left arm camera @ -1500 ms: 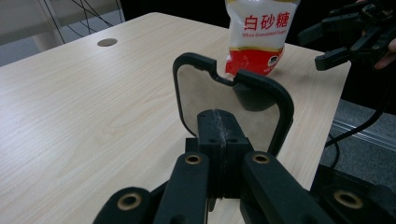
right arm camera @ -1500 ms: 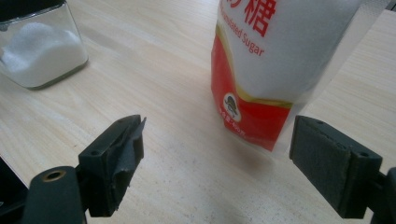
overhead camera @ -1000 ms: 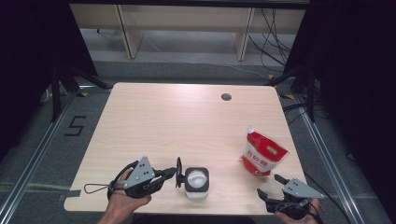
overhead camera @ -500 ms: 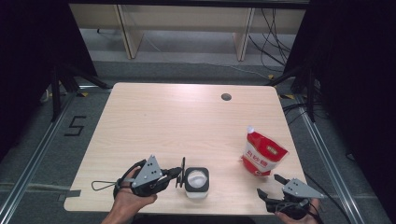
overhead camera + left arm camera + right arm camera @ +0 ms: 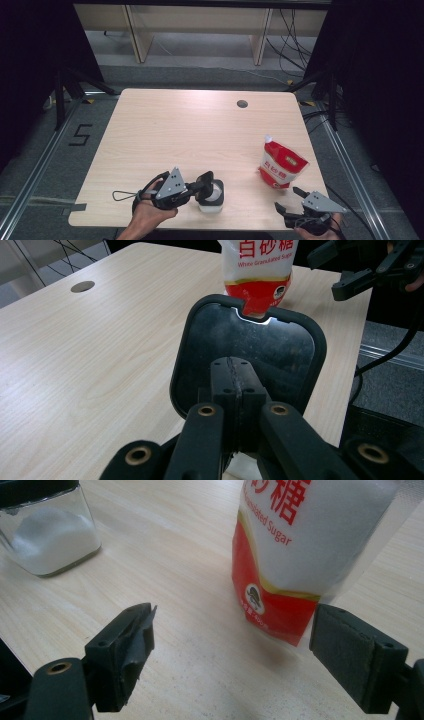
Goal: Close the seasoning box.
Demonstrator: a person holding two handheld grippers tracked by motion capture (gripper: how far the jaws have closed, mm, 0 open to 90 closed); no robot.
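A small clear jar (image 5: 214, 201) of white granules (image 5: 50, 540) stands near the table's front edge. Its black hinged lid (image 5: 205, 180) leans over the mouth, partly raised. My left gripper (image 5: 199, 187) is shut, and its joined tips rest against the lid's (image 5: 265, 350) flat face with nothing between them. A red and white sugar bag (image 5: 281, 165) stands upright to the right. My right gripper (image 5: 286, 198) sits at the front right corner, open wide. In the right gripper view, the bag (image 5: 300, 540) stands just beyond its spread jaws (image 5: 235, 625), untouched.
The light wooden table (image 5: 190, 130) has a round cable hole (image 5: 242, 104) at the back right. Wooden shelving and loose cables lie on the floor behind it. Dark curtains flank both sides. My right gripper (image 5: 360, 265) appears past the bag (image 5: 260, 265) in the left gripper view.
My left gripper has moved right toward the jar, and the lid has tipped from upright to leaning over the jar's mouth. The right gripper and the bag have stayed still.
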